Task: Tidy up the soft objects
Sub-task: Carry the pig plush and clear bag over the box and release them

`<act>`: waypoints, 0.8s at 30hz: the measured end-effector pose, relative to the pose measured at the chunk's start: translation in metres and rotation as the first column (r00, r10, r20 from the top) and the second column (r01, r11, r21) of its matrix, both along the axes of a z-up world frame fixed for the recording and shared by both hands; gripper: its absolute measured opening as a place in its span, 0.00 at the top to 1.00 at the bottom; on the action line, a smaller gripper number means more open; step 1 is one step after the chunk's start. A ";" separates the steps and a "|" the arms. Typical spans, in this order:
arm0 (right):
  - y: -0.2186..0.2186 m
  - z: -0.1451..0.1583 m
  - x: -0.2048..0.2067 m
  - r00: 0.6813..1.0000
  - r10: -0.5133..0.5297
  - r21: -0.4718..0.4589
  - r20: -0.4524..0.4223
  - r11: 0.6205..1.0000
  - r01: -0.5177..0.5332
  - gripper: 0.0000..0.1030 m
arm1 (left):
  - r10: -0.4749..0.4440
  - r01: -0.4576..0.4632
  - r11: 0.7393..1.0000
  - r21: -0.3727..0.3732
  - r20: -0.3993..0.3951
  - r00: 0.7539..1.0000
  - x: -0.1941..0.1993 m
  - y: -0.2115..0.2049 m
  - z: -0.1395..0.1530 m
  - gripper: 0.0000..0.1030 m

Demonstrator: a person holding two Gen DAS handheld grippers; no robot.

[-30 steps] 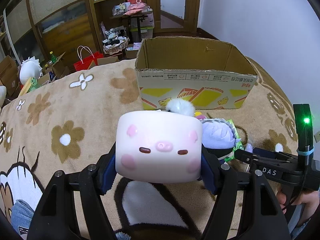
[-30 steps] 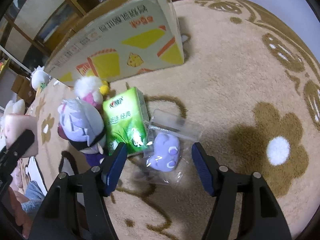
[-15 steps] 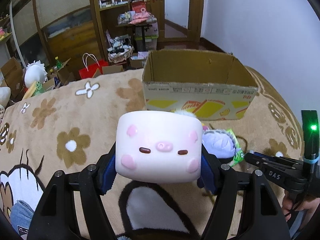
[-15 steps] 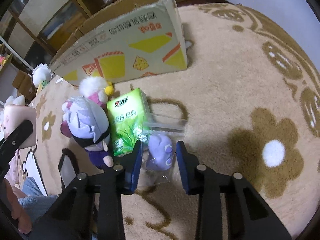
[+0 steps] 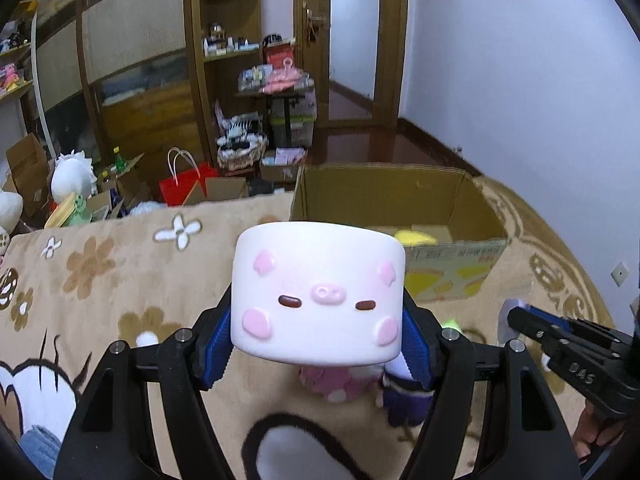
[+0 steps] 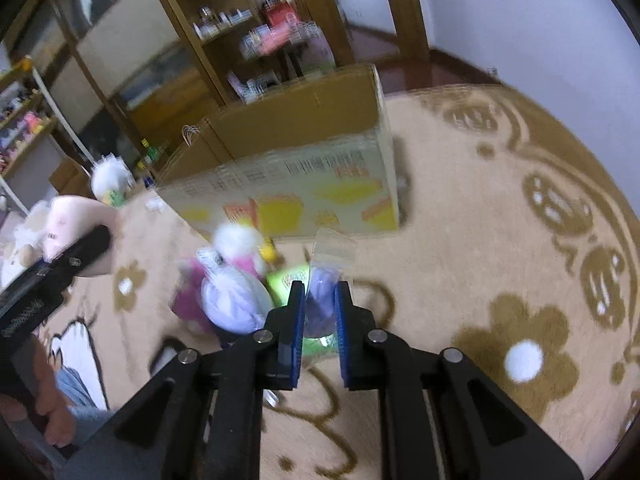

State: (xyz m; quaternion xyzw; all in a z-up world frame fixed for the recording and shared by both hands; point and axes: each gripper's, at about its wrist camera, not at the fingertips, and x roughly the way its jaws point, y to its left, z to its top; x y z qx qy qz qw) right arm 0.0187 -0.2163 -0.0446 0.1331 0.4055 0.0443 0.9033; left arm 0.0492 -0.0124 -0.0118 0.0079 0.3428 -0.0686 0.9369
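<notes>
My left gripper [image 5: 316, 336] is shut on a white pig-face squishy block [image 5: 318, 294] and holds it above the rug, in front of the open cardboard box [image 5: 448, 204]. My right gripper [image 6: 319, 300] is shut on a purple soft toy in a clear bag [image 6: 320, 292], lifted off the rug near the box [image 6: 304, 184]. A white-haired plush doll [image 6: 234, 300], a pink and white plush [image 6: 236, 242] and a green tissue pack [image 6: 288, 280] lie on the rug beside it. A yellow item [image 5: 412, 236] lies inside the box.
The beige flower-pattern rug [image 5: 100, 264] covers the surface. Behind it are wooden shelves [image 5: 224, 60], a red bag [image 5: 180, 188], small boxes and a white plush [image 5: 72, 178]. The white wall [image 5: 520, 80] is on the right.
My right gripper closed on the bagged purple toy and lifted it. My left gripper rose with the pig block, so the inside of the box now shows.
</notes>
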 end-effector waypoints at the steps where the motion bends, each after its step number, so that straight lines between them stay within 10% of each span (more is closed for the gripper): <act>1: 0.002 0.006 -0.001 1.000 0.004 0.001 0.029 1.000 -0.004 0.85 | -0.002 0.002 1.000 -0.004 0.012 1.000 0.001 0.000 0.002 0.32; 8: 0.014 0.044 0.006 0.981 0.028 -0.039 0.192 0.999 -0.021 0.85 | -0.007 0.007 1.000 0.000 0.065 0.998 0.017 -0.005 0.012 0.32; 24: 0.012 0.063 0.053 0.955 0.104 -0.133 0.276 0.989 -0.069 0.85 | -0.059 0.053 0.996 0.067 0.090 0.994 0.088 -0.030 0.012 0.32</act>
